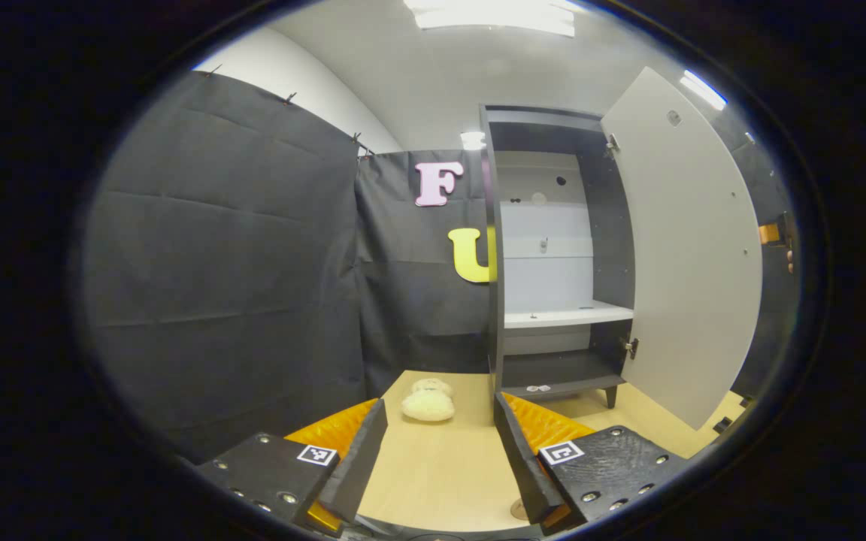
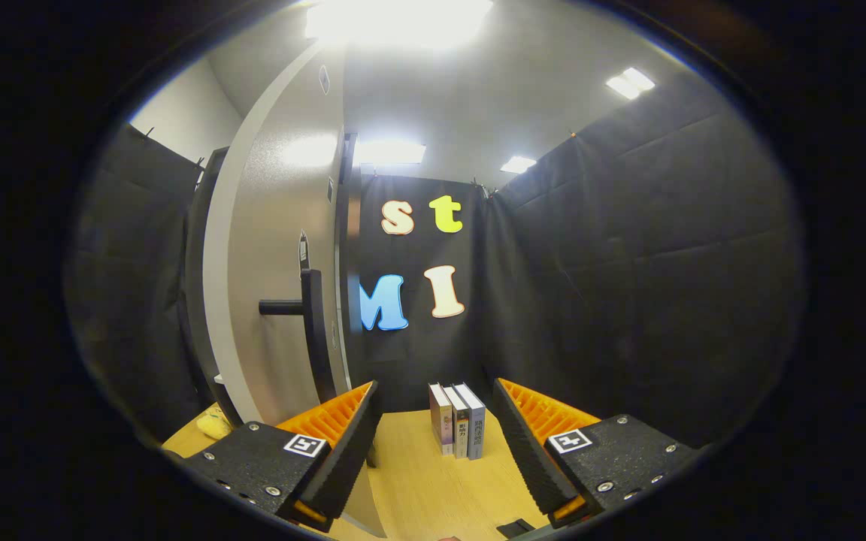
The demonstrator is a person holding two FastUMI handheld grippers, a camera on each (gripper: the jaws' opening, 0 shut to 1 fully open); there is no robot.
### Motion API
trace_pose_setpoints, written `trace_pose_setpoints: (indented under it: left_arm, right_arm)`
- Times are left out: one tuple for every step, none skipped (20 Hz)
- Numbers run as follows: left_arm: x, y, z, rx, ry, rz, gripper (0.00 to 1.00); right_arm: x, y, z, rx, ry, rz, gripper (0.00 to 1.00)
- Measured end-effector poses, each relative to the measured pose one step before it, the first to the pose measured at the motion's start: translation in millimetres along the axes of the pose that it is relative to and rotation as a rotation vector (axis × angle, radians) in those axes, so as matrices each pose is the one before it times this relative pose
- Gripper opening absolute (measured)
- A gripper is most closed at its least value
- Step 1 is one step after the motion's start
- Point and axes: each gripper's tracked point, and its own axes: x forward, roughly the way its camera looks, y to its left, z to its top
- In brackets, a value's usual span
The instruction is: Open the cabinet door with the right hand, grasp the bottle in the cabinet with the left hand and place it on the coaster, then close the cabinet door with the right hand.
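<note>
Bottle first: I cannot find it on any shelf of the cabinet (image 1: pixel 553 248) in the left gripper view, and none stands on the bench (image 1: pixel 440 458) either. The shelves look bare apart from small marks too tiny to name. A small round disc at the near edge of the bench, just beside the left gripper's right finger, may be the coaster (image 1: pixel 517 509), but it is mostly hidden and I cannot be sure.

The cabinet door (image 1: pixel 685 255) stands swung wide to the right, so the opening step looks done. Whether the bottle step is finished or not begun cannot be settled from these views; closing the door is certainly left.

The left gripper (image 1: pixel 440 451) has its jaws spread apart with nothing between them, pointing toward a pale plush toy (image 1: pixel 428 400) lying on the bench left of the cabinet foot. The right gripper (image 2: pixel 437 436) is likewise parted and empty, with the door handle (image 2: pixel 311 330) near on its left and a row of books (image 2: pixel 458 419) standing at the far edge of the bench.
</note>
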Motion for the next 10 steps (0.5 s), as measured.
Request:
trace_pose_setpoints:
  left_arm:
    - [3.42, 4.73, -1.85, -0.00796, 0.00350, -0.00348, 0.77]
    - [4.90, 3.92, -0.65, -0.00871, 0.00073, -0.00604, 0.82]
    - [4.62, 3.05, -1.08, -0.00691, 0.00205, -0.00661, 0.82]
    - [3.90, 2.93, -1.75, -0.00421, 0.00055, -0.00558, 0.82]
    - [4.15, 3.14, -1.04, -0.00315, 0.00022, -0.00769, 0.82]
    - [4.35, 2.16, -0.32, -0.00279, 0.00021, -0.00787, 0.82]
    - [3.95, 2.41, 0.22, -0.00256, -0.00063, -0.00724, 0.82]
    - [3.77, 1.88, 0.00, -0.00127, -0.00134, -0.00766, 0.82]
    - [2.85, 2.75, 0.74, -0.00112, -0.00251, -0.00642, 0.82]
    - [2.11, 2.09, -0.09, -0.00289, -0.00306, -0.01027, 0.82]
  right_arm:
    - [-1.06, -1.19, 0.49, -0.00171, -0.00218, -0.01174, 0.92]
    - [0.16, -0.73, -0.07, -0.00271, -0.00093, -0.00956, 0.92]
    - [-0.10, 0.04, -0.06, 0.00008, 0.00078, -0.00628, 0.92]
    - [-1.30, 1.25, -0.17, 0.00036, -0.00051, -0.00243, 0.91]
    - [-1.19, 2.34, -0.19, 0.00169, 0.00097, -0.00024, 0.92]
    - [-0.69, 2.77, -0.21, 0.00073, 0.00017, 0.00132, 0.92]
    - [-0.80, 1.28, -0.21, -0.00036, 0.00006, 0.00038, 0.92]
    - [-0.90, 1.13, 0.47, 0.00096, -0.00230, -0.00068, 0.91]
    - [0.71, 1.53, -0.53, 0.00176, 0.00024, -0.00155, 0.87]
    - [-0.37, 1.75, 0.18, 0.00166, -0.00356, -0.00099, 0.91]
